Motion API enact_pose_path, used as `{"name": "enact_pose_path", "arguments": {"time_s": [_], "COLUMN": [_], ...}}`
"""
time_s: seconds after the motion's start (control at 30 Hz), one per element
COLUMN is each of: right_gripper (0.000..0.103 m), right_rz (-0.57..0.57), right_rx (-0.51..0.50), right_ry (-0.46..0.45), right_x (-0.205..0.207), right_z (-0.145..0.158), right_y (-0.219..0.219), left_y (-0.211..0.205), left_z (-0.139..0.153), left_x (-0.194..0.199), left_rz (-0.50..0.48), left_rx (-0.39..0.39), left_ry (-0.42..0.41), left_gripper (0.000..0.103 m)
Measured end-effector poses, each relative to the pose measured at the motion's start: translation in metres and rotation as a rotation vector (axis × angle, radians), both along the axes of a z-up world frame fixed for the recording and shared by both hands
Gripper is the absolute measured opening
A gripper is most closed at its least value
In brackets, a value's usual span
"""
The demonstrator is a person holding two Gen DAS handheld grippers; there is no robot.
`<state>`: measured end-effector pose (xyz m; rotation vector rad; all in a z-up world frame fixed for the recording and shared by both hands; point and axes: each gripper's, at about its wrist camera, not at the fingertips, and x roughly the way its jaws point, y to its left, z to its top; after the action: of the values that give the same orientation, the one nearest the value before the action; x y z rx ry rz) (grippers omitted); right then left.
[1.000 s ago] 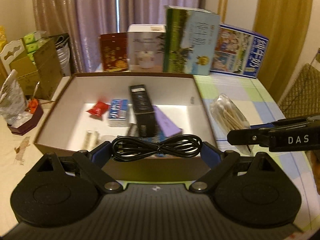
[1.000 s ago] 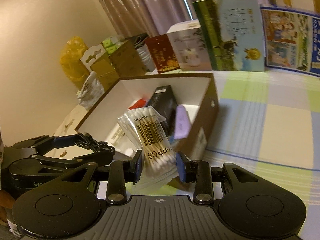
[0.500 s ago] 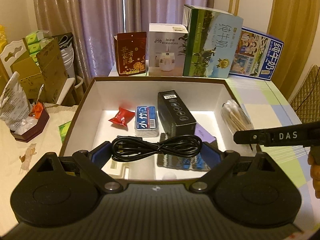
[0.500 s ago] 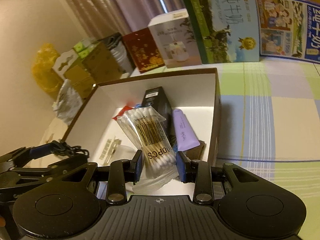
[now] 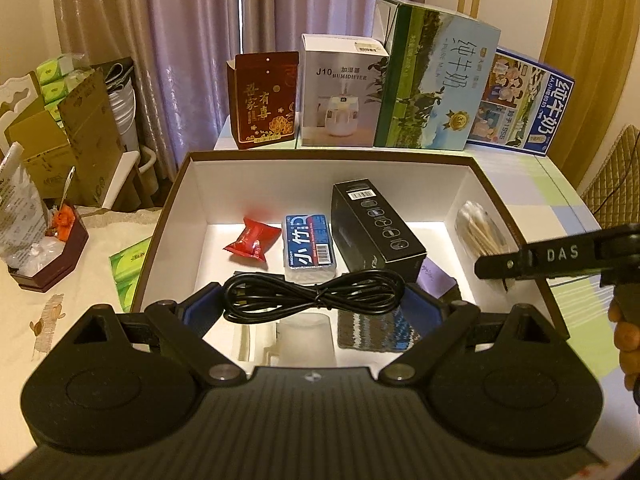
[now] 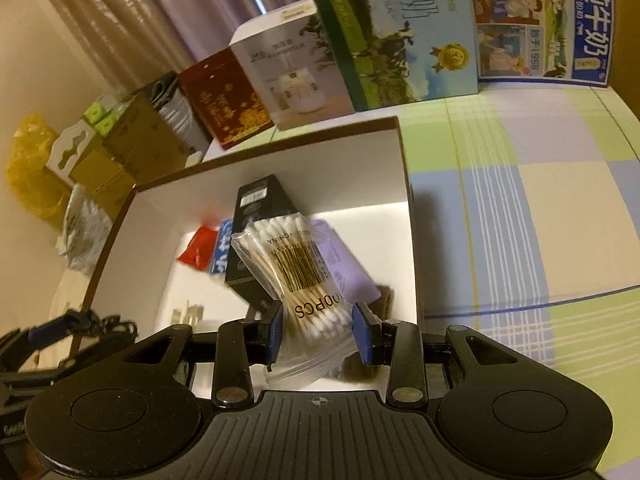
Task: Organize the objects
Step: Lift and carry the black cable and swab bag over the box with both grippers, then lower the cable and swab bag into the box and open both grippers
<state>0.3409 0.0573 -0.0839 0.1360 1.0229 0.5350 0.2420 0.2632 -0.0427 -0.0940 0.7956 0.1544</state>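
While the left gripper [image 5: 314, 300] clamps a coiled black cable [image 5: 314, 293] at lower centre above the open box [image 5: 176, 216], the right gripper [image 6: 318, 330] pinches a cotton-swab bag [image 6: 298, 270] over the box's right side.

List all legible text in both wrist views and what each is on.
"J10 HUMIDIFIER": white humidifier box.
"PURE MILK": green milk carton.
"DAS": right gripper.
"1955": blue milk carton.
"0PCS", "MADE IN CHINA": cotton swab bag in the right gripper.
Chinese characters on the red box and blue pack; barcode digits and black box print are too small.
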Motion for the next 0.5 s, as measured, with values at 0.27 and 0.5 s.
{"name": "enact_pose_path", "arguments": {"time_s": [0.27,0.5], "right_gripper": [0.077,0.077], "right_rz": [-0.014,0.043], "right_rx": [0.016,-0.019], "right_ry": [-0.079,-0.102], "right_x": [0.006,0.002], "right_z": [-0.003,-0.004], "right_y": [0.011,0.017], "left_y": [0.009,0.013], "left_z": [-0.007,-0.015], "left_x": [0.009,0.017], "left_rz": [-0.007,-0.016], "left_rx": [-0.010,-0.009], "left_ry": [0.014,0.037], "left_gripper": [0.093,0.093]}}
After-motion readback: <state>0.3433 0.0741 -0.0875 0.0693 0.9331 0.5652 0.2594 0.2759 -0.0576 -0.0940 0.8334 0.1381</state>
